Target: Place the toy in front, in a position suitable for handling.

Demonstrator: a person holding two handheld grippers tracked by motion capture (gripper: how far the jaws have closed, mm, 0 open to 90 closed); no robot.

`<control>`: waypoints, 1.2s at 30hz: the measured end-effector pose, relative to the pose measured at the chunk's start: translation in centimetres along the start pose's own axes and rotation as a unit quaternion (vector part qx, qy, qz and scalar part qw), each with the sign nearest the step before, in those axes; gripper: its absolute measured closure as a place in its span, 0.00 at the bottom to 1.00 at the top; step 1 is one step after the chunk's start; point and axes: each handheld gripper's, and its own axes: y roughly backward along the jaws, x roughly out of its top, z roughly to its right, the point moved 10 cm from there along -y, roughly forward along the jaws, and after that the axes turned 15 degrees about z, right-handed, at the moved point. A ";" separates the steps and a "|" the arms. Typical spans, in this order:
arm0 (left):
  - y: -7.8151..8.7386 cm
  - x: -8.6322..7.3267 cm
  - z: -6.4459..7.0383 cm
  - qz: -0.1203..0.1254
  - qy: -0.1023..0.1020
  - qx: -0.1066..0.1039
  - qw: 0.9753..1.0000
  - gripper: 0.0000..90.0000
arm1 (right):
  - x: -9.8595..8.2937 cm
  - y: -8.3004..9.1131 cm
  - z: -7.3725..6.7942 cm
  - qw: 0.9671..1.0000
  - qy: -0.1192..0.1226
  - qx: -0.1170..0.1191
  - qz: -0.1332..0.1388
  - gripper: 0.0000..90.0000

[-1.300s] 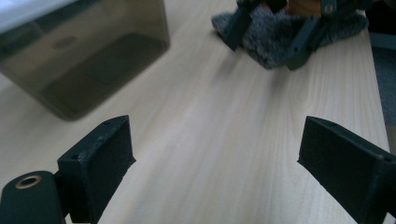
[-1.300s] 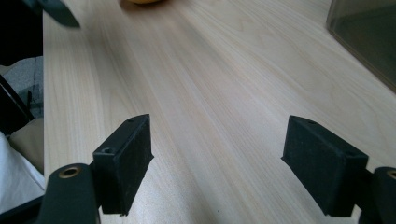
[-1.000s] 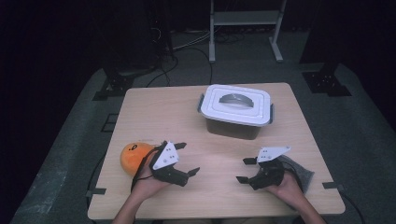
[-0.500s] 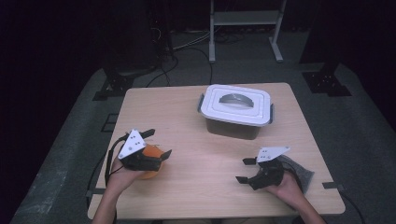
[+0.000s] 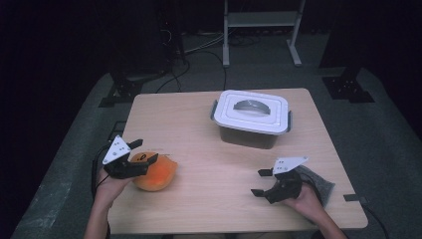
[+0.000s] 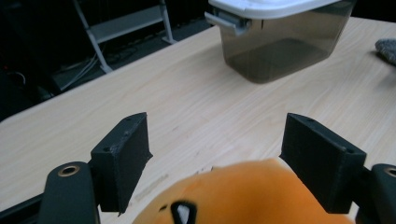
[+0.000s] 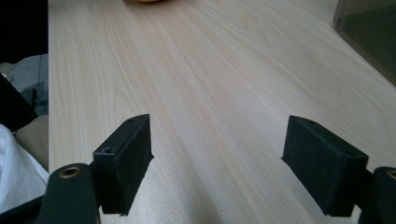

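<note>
Orange toy (image 5: 155,173): lying at the table's (image 5: 199,129) near-left corner, under my left gripper (image 5: 138,156).
Left gripper: spread wide over the toy, gripping nothing.
Right gripper (image 5: 261,182): wide apart, empty, near-right.

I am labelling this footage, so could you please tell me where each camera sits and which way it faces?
High view: above the person's side, looking forward and down on the table; forearms and both hand-held grippers show.
Left gripper view: rides the left hand-held gripper, open jaws over the orange plush toy, facing the lidded container.
Right gripper view: rides the right hand-held gripper, open, facing bare tabletop.
Shared: toy and container.
</note>
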 end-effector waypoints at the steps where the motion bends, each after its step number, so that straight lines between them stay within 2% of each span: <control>1: 0.0 0.0 0.0 0.000 0.000 0.000 1.000 0.26 | 0.0 0.0 0.0 1.000 0.000 0.000 0.000 0.25; 5: 0.3 -1.0 -0.6 -0.007 0.020 -0.004 1.000 0.25 | 0.0 0.0 -0.1 1.000 0.001 0.001 -0.001 0.25; 6: 0.4 -1.6 -0.6 -0.017 0.029 -0.015 0.999 0.25 | 0.0 0.0 -0.1 1.000 0.001 0.001 -0.001 0.25; 9: 0.4 -2.3 -0.7 -0.028 0.030 -0.019 0.999 0.24 | 0.0 0.0 -0.1 1.000 0.001 0.002 -0.002 0.25; 11: 0.2 -2.9 -0.6 -0.035 0.040 -0.024 0.998 0.22 | 0.0 0.0 -0.1 1.000 0.001 0.003 -0.002 0.25; 13: 0.1 -3.4 -0.5 -0.036 0.056 -0.036 0.997 0.22 | -0.1 0.0 -0.1 1.000 0.002 0.003 -0.003 0.25; 14: 0.0 -4.0 -0.1 -0.045 0.077 -0.054 0.995 0.20 | -0.1 0.0 -0.2 1.000 0.003 0.004 -0.004 0.25; 19: 0.0 -4.6 -0.1 -0.038 0.088 -0.057 0.994 0.20 | -0.1 -0.1 -0.2 1.000 0.003 0.003 -0.005 0.25; 21: 0.0 -4.7 0.0 -0.038 0.087 -0.059 0.994 0.21 | -0.1 -0.1 -0.2 1.000 0.002 0.003 -0.006 0.25; 23: 0.0 -5.2 0.2 -0.045 0.076 -0.067 0.994 0.26 | -0.2 -0.1 -0.2 1.000 0.003 0.004 -0.009 0.25; 25: 0.0 -5.2 0.3 -0.046 0.074 -0.069 0.994 0.31 | -0.2 -0.2 -0.2 1.000 0.003 0.004 -0.009 0.25; 26: 0.1 -5.4 0.4 -0.054 0.062 -0.069 0.994 0.34 | -0.2 -0.2 -0.2 1.000 0.004 0.003 -0.009 0.25; 27: 0.1 -5.4 0.4 -0.054 0.062 -0.069 0.994 0.36 | -0.2 -0.2 -0.2 1.000 0.004 0.003 -0.009 0.25; 28: 0.1 -5.4 0.4 -0.058 0.052 -0.069 0.995 0.36 | -0.2 -0.2 -0.2 1.000 0.004 0.003 -0.009 0.25; 29: 0.1 -5.4 0.4 -0.061 0.048 -0.069 0.995 0.43 | -0.2 -0.2 -0.2 1.000 0.004 0.002 -0.008 0.25; 30: 0.1 -5.4 0.5 -0.068 0.038 -0.069 0.995 0.45 | -0.2 -0.2 -0.2 1.000 0.004 0.002 -0.008 0.25; 33: 0.1 -5.4 0.4 -0.074 0.033 -0.066 0.995 0.52 | -0.1 -0.1 -0.2 1.000 0.005 0.001 -0.006 0.25; 34: 0.2 -5.4 0.4 -0.077 0.022 -0.064 0.995 0.55 | -0.1 -0.1 -0.2 1.000 0.005 0.001 -0.006 0.25; 36: 0.2 -5.3 0.4 -0.079 0.021 -0.064 0.995 0.59 | -0.1 -0.1 -0.2 1.000 0.006 0.001 -0.005 0.25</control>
